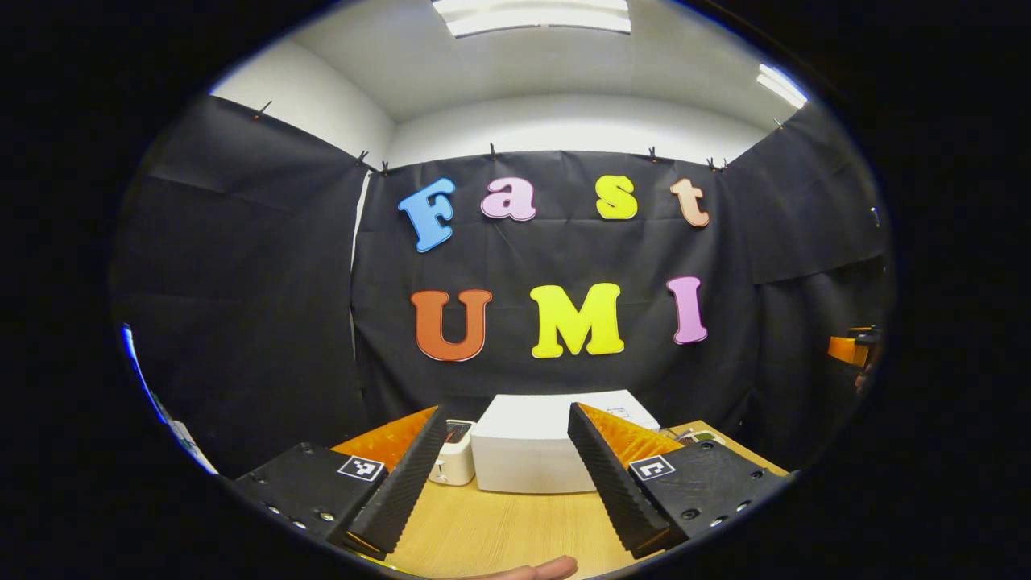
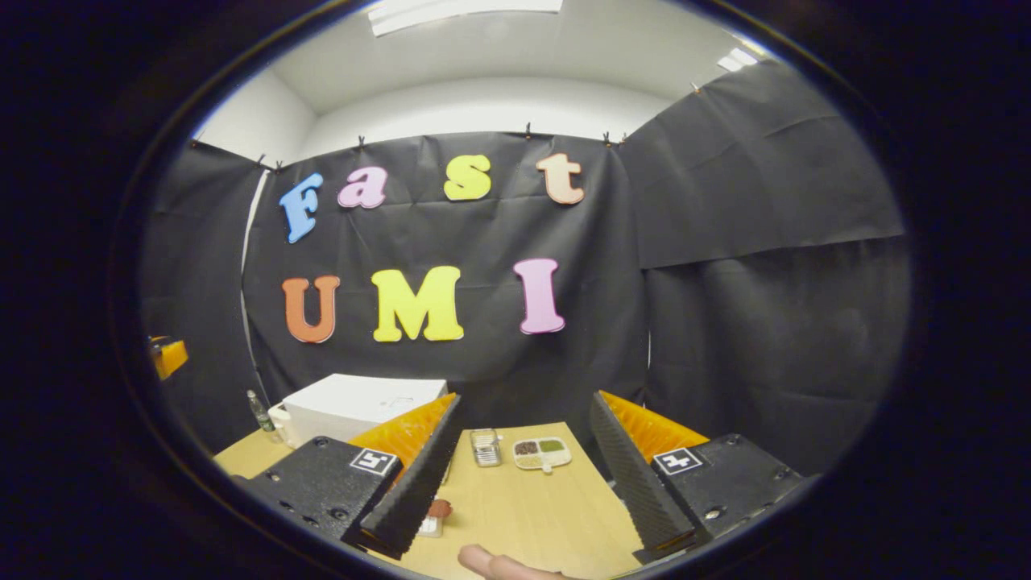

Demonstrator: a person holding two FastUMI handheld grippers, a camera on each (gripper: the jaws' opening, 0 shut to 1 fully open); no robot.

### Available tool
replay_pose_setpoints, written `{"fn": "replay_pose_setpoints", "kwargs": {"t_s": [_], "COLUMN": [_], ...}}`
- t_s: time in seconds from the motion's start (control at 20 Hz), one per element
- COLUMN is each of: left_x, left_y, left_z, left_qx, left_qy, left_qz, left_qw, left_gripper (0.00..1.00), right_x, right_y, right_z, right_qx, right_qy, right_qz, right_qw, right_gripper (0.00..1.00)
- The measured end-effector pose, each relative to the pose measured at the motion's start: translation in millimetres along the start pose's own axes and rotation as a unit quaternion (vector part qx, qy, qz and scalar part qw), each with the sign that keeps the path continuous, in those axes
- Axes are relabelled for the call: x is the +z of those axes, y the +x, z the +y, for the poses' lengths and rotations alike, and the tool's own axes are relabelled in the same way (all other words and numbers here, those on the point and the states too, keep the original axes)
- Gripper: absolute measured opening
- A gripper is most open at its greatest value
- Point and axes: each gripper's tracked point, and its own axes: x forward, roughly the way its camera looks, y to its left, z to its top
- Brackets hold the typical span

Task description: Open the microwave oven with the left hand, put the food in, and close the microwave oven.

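The white microwave oven stands on the wooden table, straight ahead of my left gripper, and no door stands out from it. That gripper is open, hovering above the table short of the oven, with nothing between its fingers. In the right gripper view the oven is at the left. A pale food tray with several filled compartments lies on the table ahead of my right gripper, which is open and empty, well short of the tray.
A small white appliance sits just left of the oven. A small clear container lies left of the tray, a bottle stands by the oven, and a small red item is near the table's front. A fingertip shows at the bottom.
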Motion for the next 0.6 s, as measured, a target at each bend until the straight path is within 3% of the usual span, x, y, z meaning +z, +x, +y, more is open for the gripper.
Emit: {"fn": "replay_pose_setpoints", "kwargs": {"t_s": [0.05, 0.1, 0.2, 0.25, 0.3, 0.35, 0.5, 0.55, 0.6], "left_x": [-1.0, -3.1, -9.6, -13.4, -17.2, -19.5, -26.0, -30.2, -35.6], "left_y": [1.5, 4.2, 10.1, 12.3, 15.9, 19.7, 31.3, 37.9, 43.9], "left_z": [-3.3, -6.9, -15.4, -19.8, -24.7, -29.7, -39.3, -44.6, -51.6], "left_qx": [-0.002, -0.003, -0.010, -0.014, -0.018, -0.023, -0.031, -0.035, -0.041], "left_qy": [0.001, 0.001, -0.002, -0.002, -0.002, -0.001, -0.006, -0.013, -0.019], "left_qz": [0.001, 0.002, 0.009, 0.014, 0.017, 0.018, 0.021, 0.025, 0.030], "left_qw": [1.000, 1.000, 1.000, 1.000, 1.000, 1.000, 0.999, 0.999, 0.999], "left_gripper": [0.94, 0.86, 0.86, 0.94, 0.95, 0.95, 0.95, 0.95, 0.95], "right_x": [1.7, 3.5, 7.9, 8.5, 8.5, 10.4, 10.5, 12.9, 15.0], "right_y": [-0.9, -2.1, -5.6, -6.7, -8.3, -11.0, -20.7, -24.4, -26.9], "right_z": [-0.2, 1.0, -0.3, -1.2, -1.5, -1.5, 2.1, 2.9, 2.2], "right_qx": [0.001, 0.003, 0.003, 0.003, 0.002, 0.001, 0.005, 0.006, 0.007], "right_qy": [-0.001, -0.003, -0.007, -0.009, -0.010, -0.011, -0.008, -0.009, -0.011], "right_qz": [-0.002, -0.005, -0.016, -0.018, -0.021, -0.025, -0.028, -0.032, -0.037], "right_qw": [1.000, 1.000, 1.000, 1.000, 1.000, 1.000, 1.000, 0.999, 0.999], "right_gripper": [1.00, 1.00, 1.00, 1.00, 0.92, 1.00, 1.00, 0.92, 1.00]}}
